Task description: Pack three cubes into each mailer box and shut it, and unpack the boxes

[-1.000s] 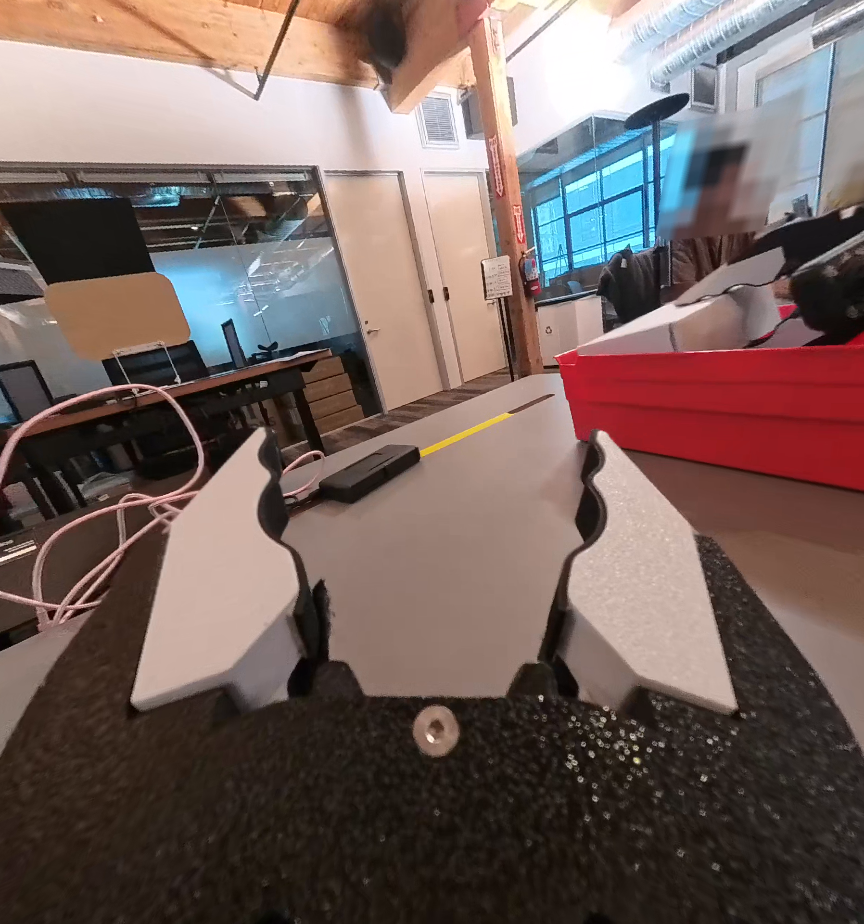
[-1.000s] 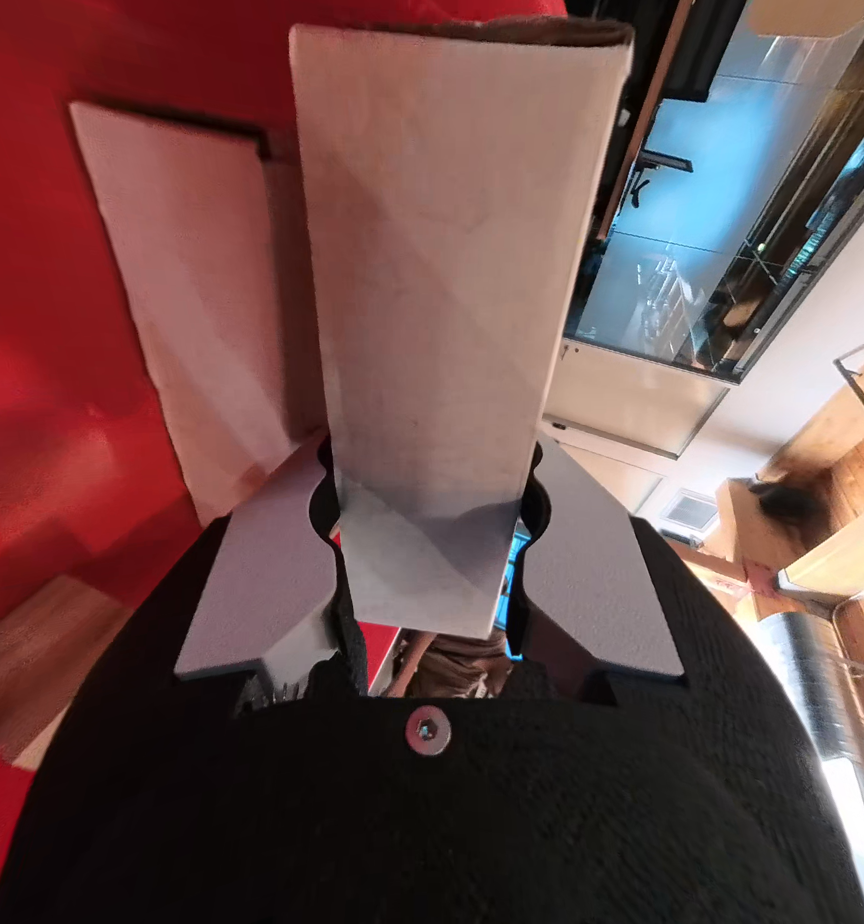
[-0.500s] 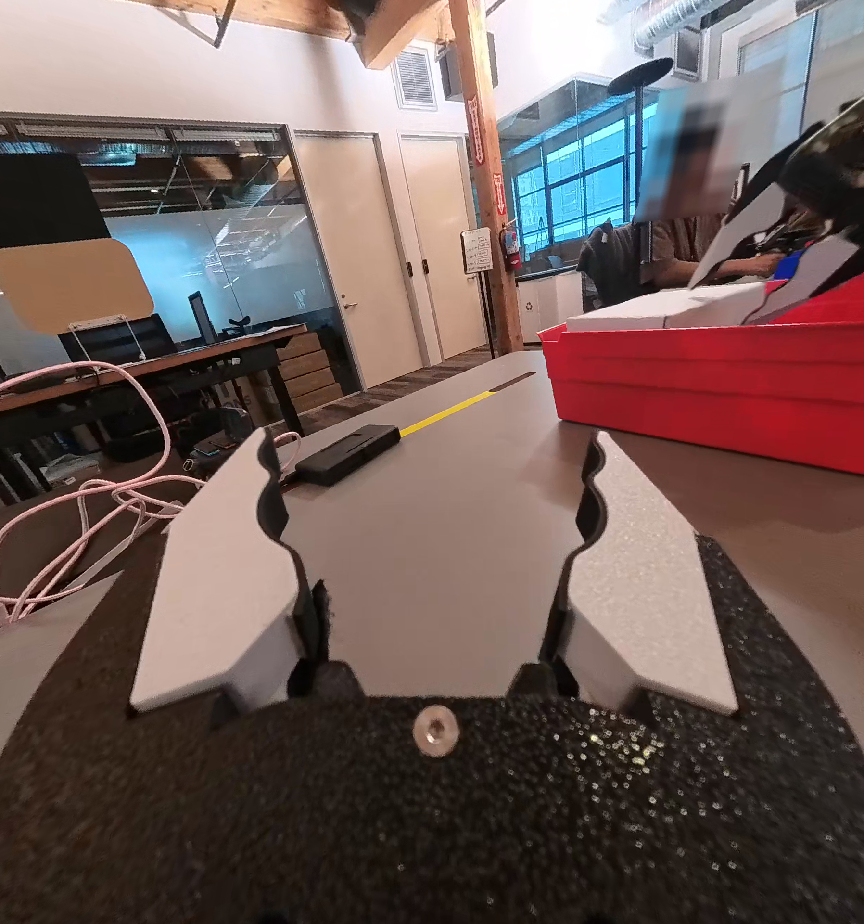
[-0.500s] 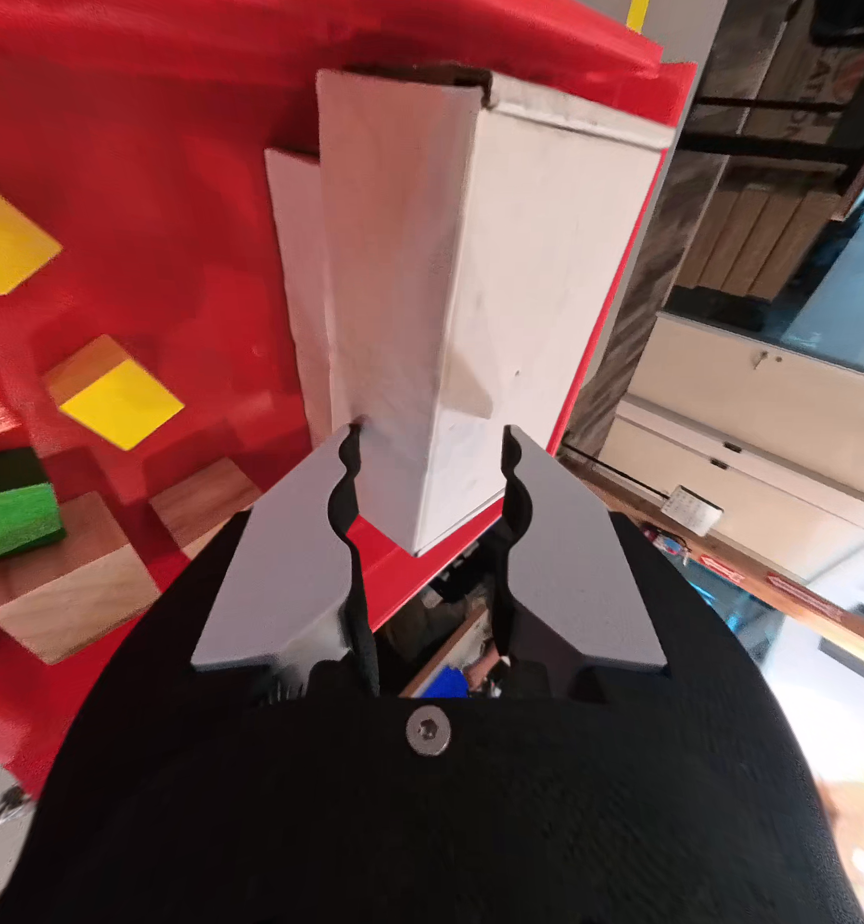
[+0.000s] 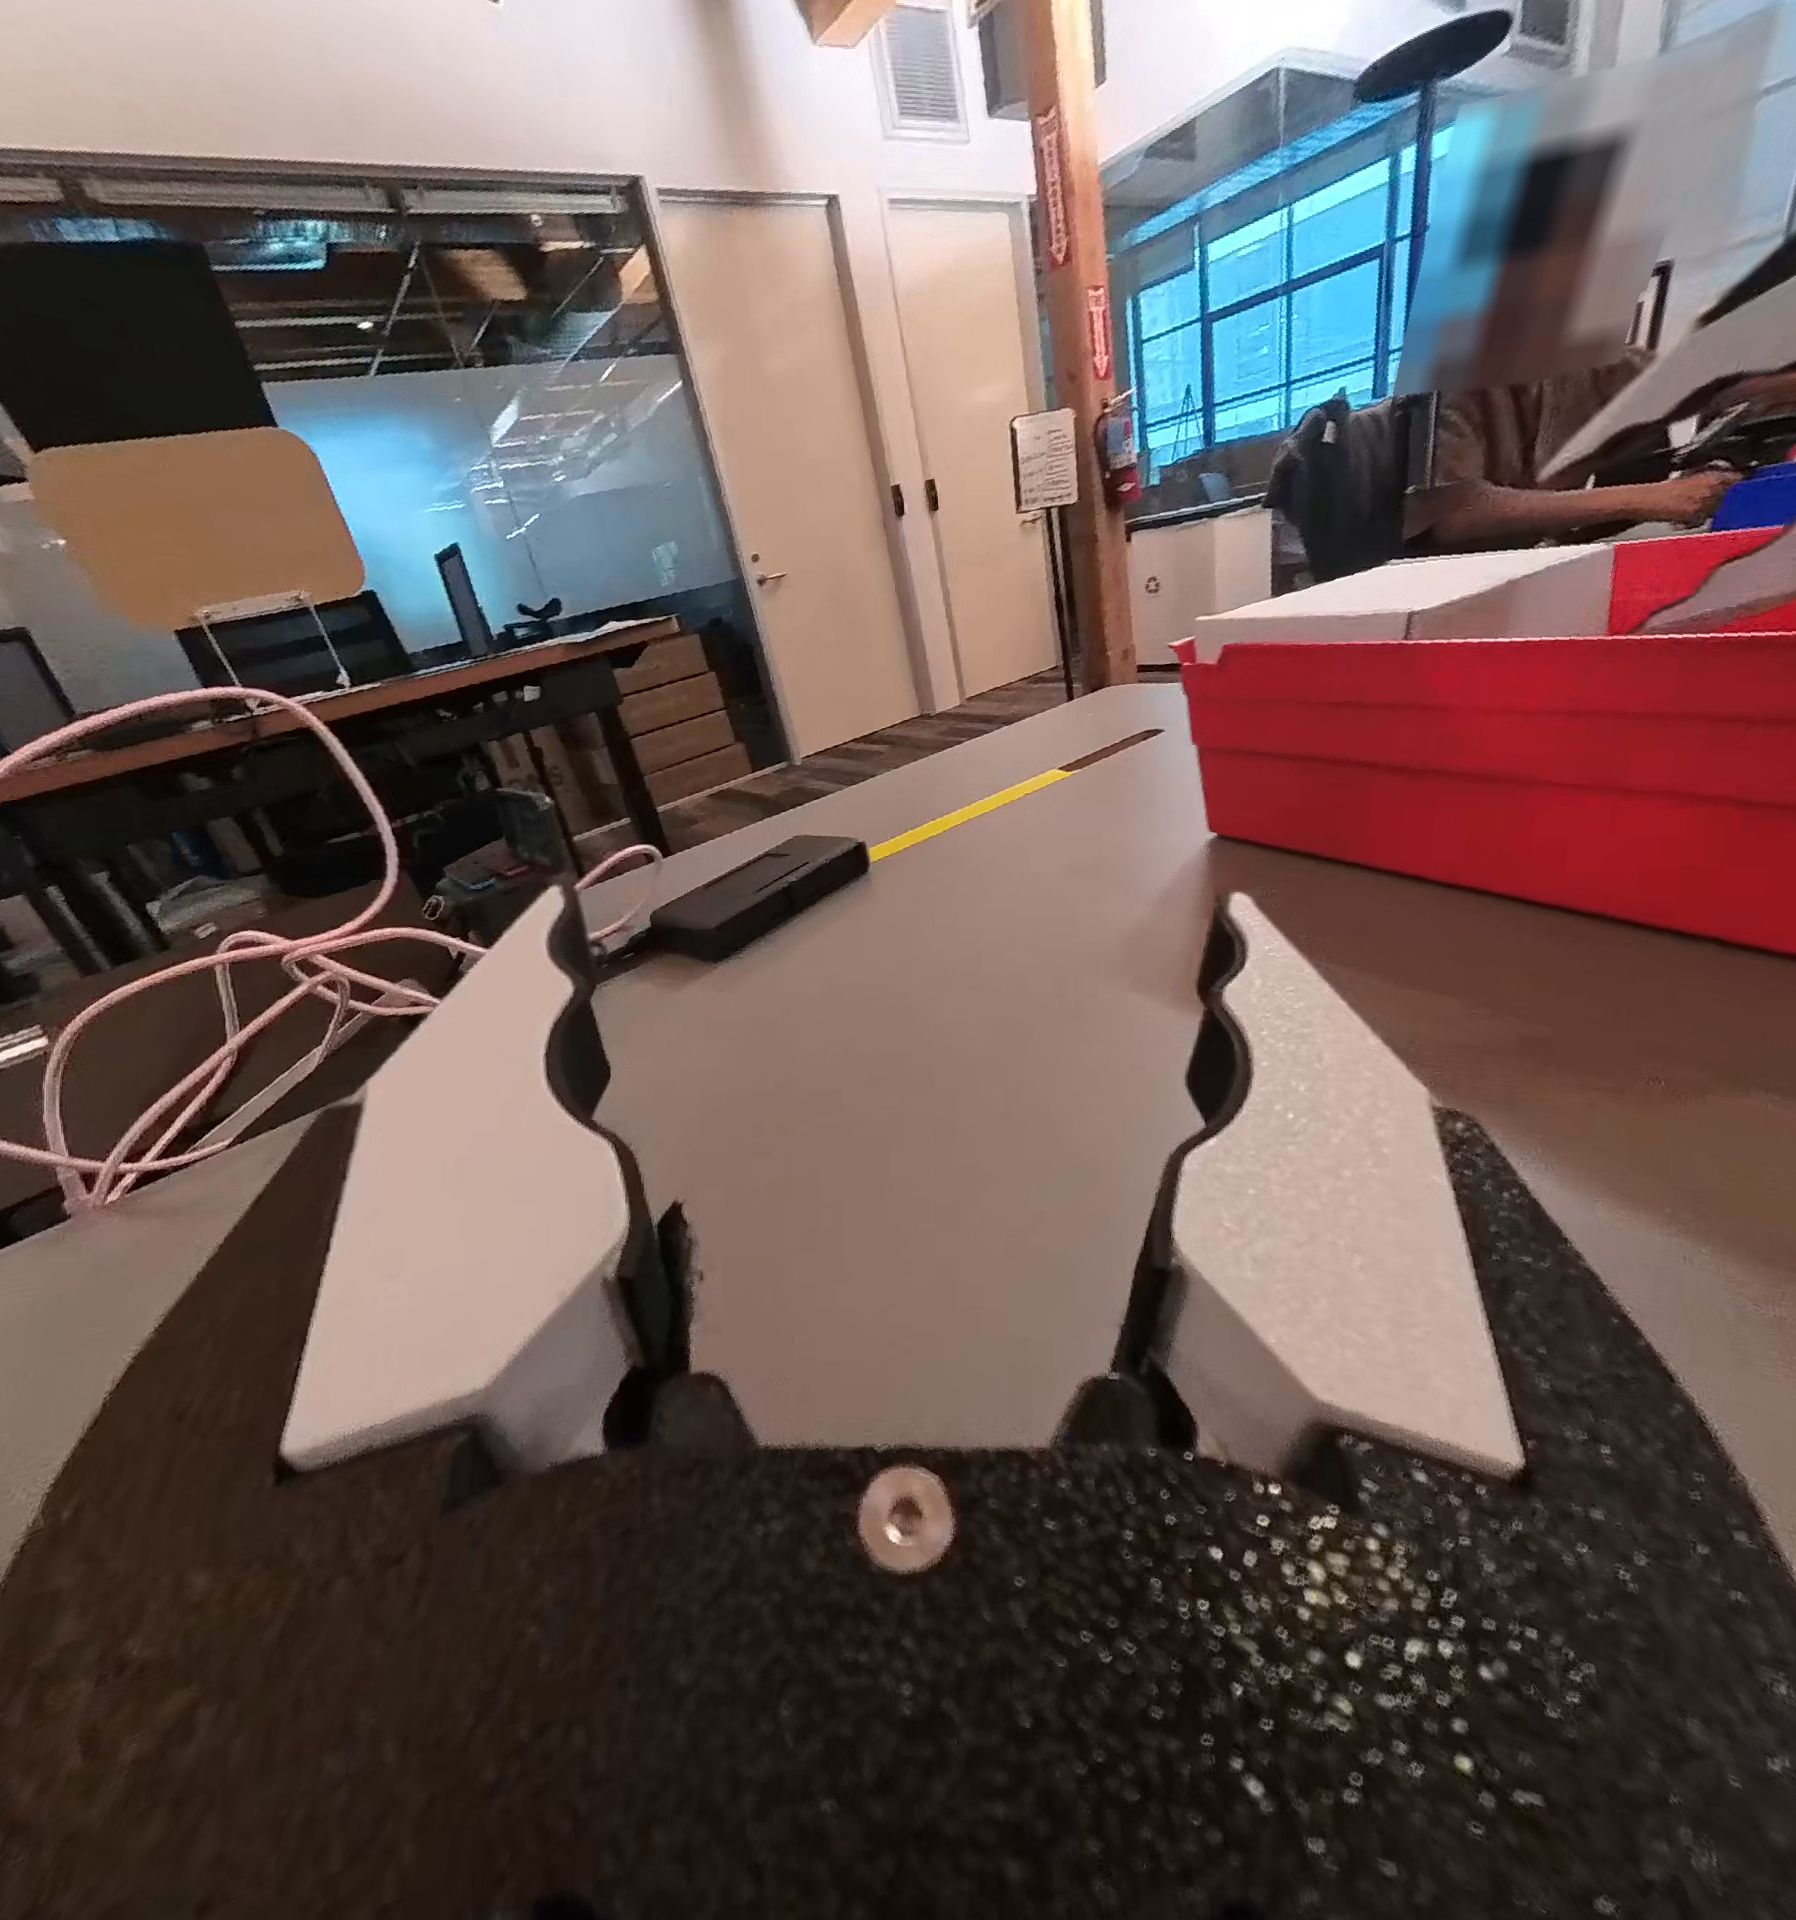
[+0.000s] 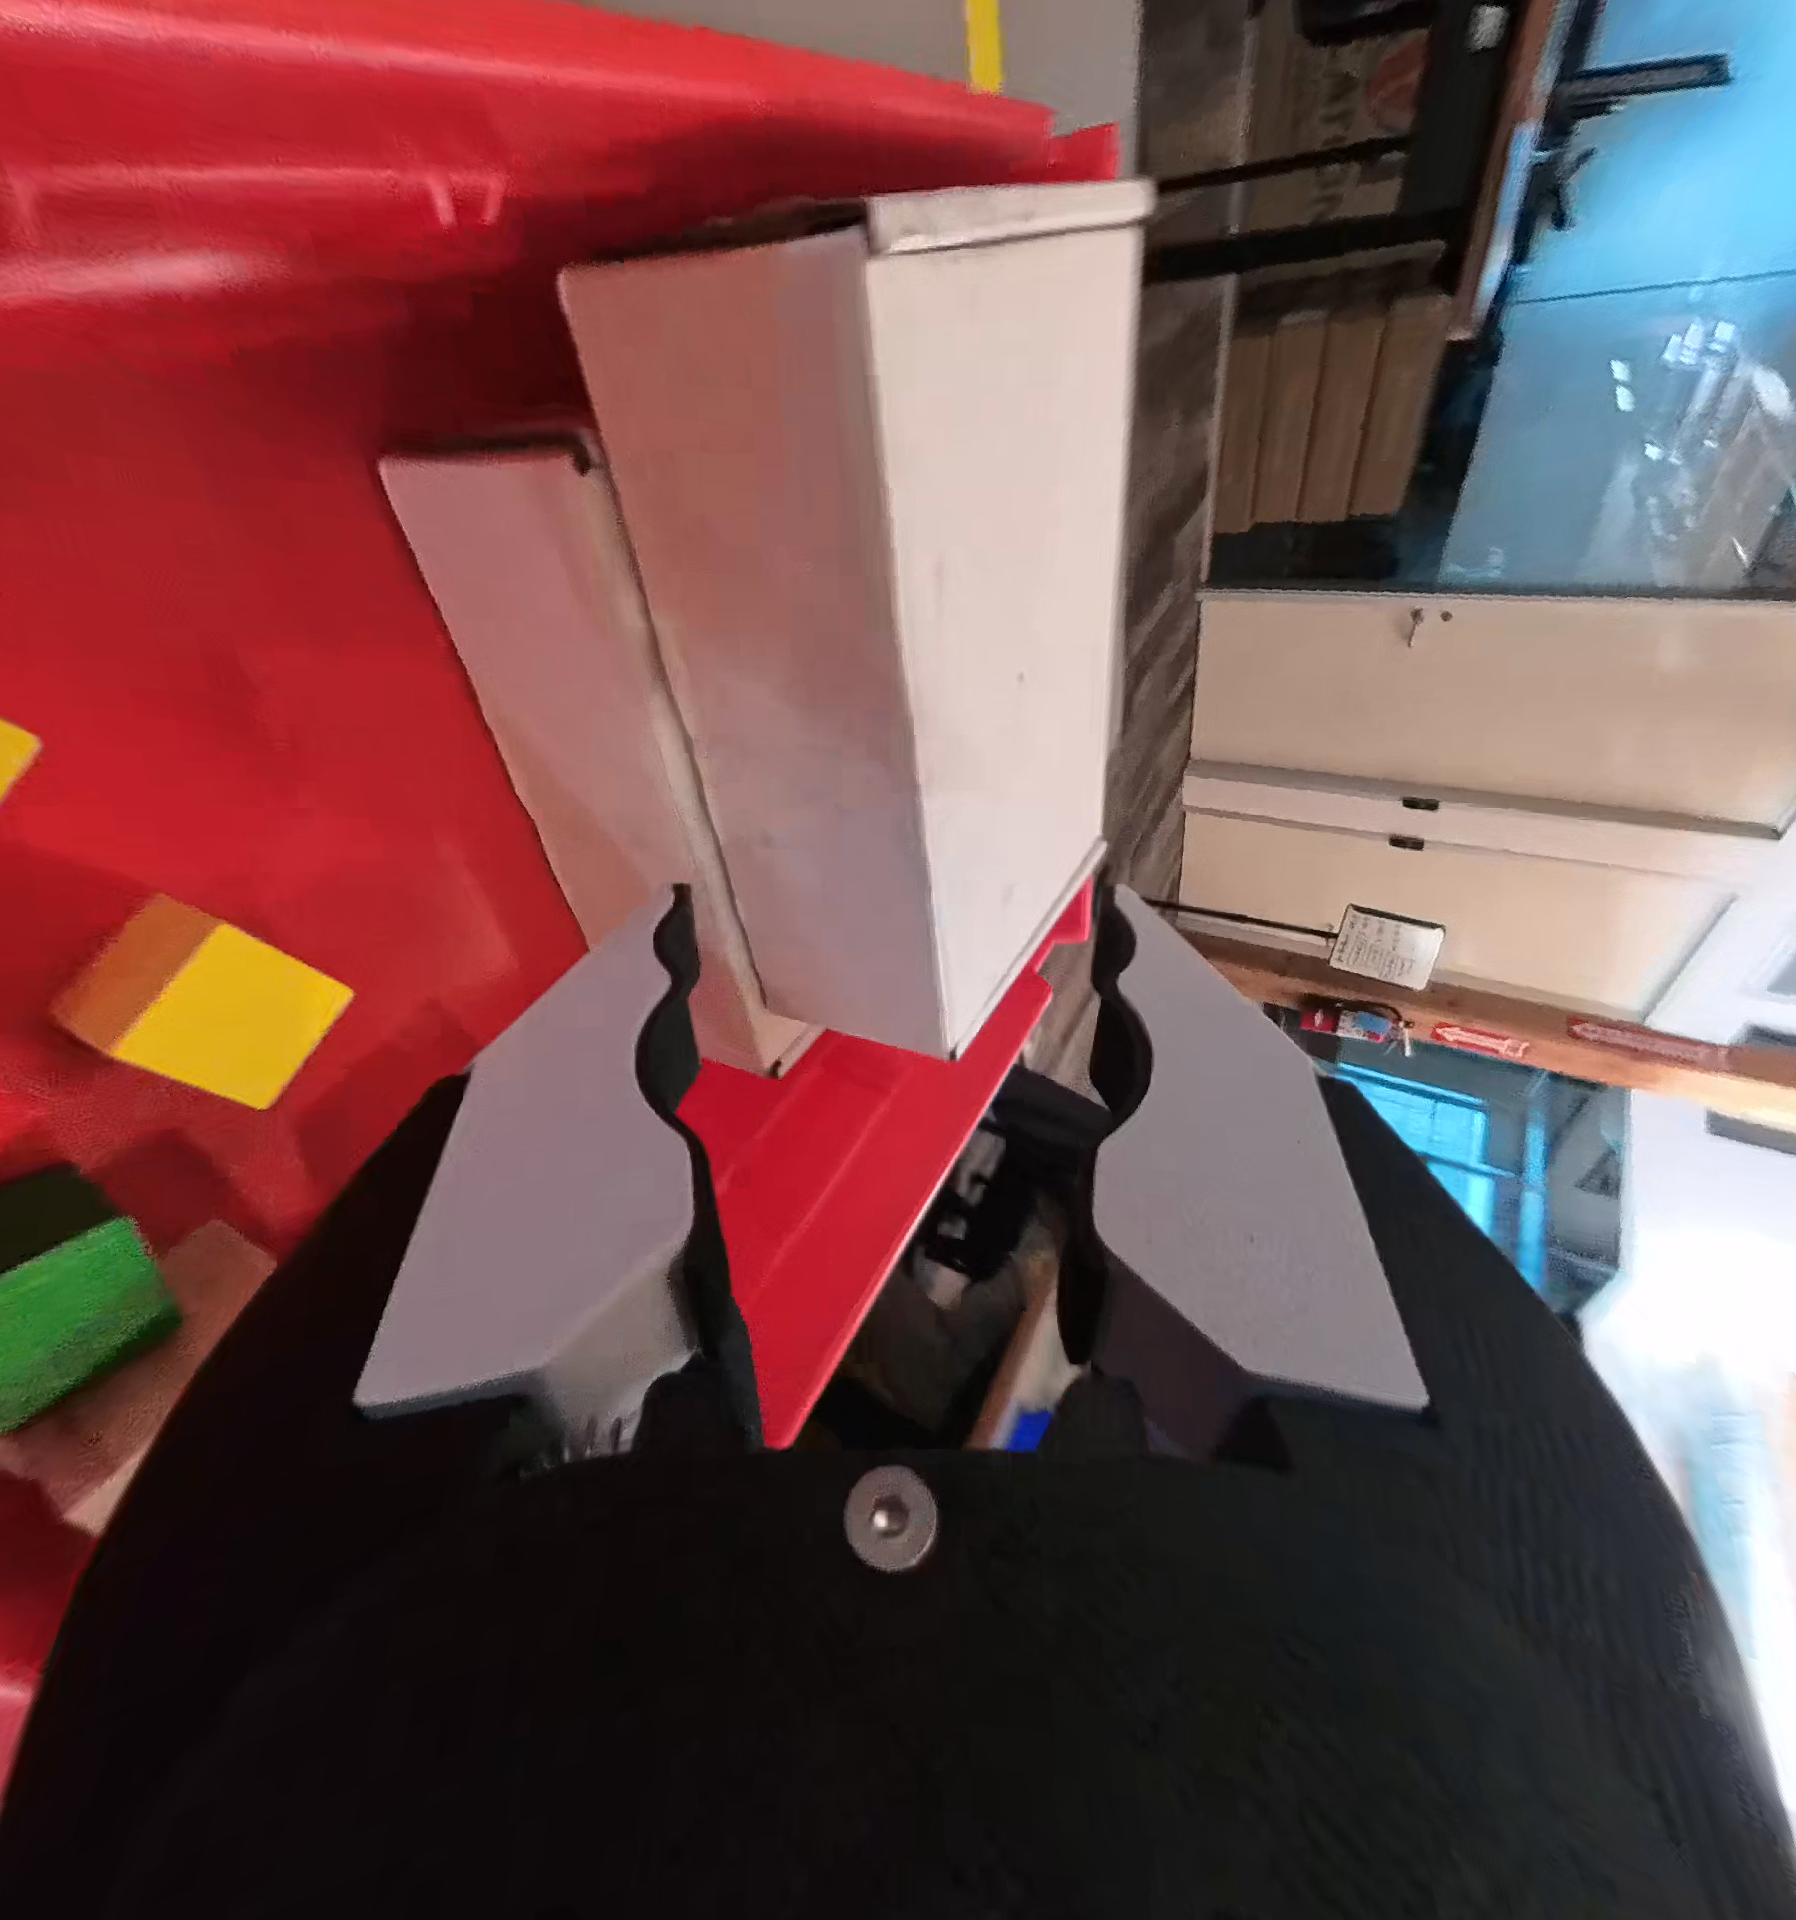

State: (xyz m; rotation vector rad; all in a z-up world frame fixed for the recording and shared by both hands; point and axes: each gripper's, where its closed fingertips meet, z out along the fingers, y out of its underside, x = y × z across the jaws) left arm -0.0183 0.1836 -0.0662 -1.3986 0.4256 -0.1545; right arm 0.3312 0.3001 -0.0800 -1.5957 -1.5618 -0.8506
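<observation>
My left gripper (image 5: 894, 914) is open and empty, low over the grey table (image 5: 894, 1143). My right gripper (image 6: 894, 904) is open at the near rim of the red bin (image 6: 250, 416). A closed white mailer box (image 6: 873, 623) lies in the bin just past its fingertips; the pads do not press on it. A second white box (image 6: 520, 644) lies behind it. Yellow (image 6: 219, 1008) and green (image 6: 42, 1320) wooden cubes lie loose in the bin at the left. In the left wrist view the box (image 5: 1393, 613) rests in the bin (image 5: 1496, 748), with the right gripper's fingers (image 5: 1777, 561) beside its end.
A black device (image 5: 759, 894) with a pink cable (image 5: 198, 935) lies on the table ahead of the left gripper, next to a yellow tape line (image 5: 967, 821). A person (image 5: 1496, 488) sits at a desk behind the bin. There is about 40 centimetres between the tips of the two grippers.
The right gripper held the white box upright, swung it down into the red bin beside the other box, then opened off it. The left gripper stayed open and barely moved.
</observation>
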